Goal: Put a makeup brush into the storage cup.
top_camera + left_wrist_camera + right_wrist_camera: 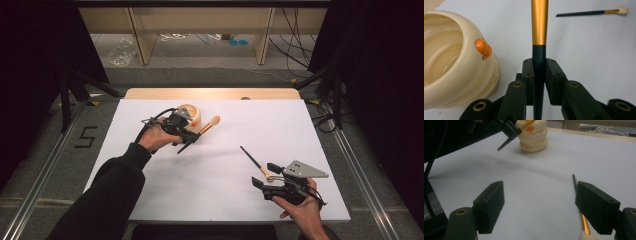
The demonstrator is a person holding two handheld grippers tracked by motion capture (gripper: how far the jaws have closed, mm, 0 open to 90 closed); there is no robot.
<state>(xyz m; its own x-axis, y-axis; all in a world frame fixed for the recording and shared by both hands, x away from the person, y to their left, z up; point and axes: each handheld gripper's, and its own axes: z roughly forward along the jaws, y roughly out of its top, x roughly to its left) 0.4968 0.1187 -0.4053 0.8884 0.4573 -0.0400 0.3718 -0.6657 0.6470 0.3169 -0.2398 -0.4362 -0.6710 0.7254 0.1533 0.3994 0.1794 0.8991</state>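
One brush up, one waiting.
Left gripper clamps a brush beside the cup, likely to drop it in; right gripper gapes near the second brush.

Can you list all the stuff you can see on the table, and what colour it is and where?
Duck-shaped holder: one, cream with an orange beak, far left part of the table, open top.
Held makeup brush: one, dark handle, gold ferrule, clamped in the left tool beside the holder.
Loose makeup brush: one, dark handle, gold ferrule, pale tip, lying on the table near the right tool.
Table cover: one, white.
Left tool: black, shut on the held brush.
Right tool: black, jaws wide apart, low over the table.
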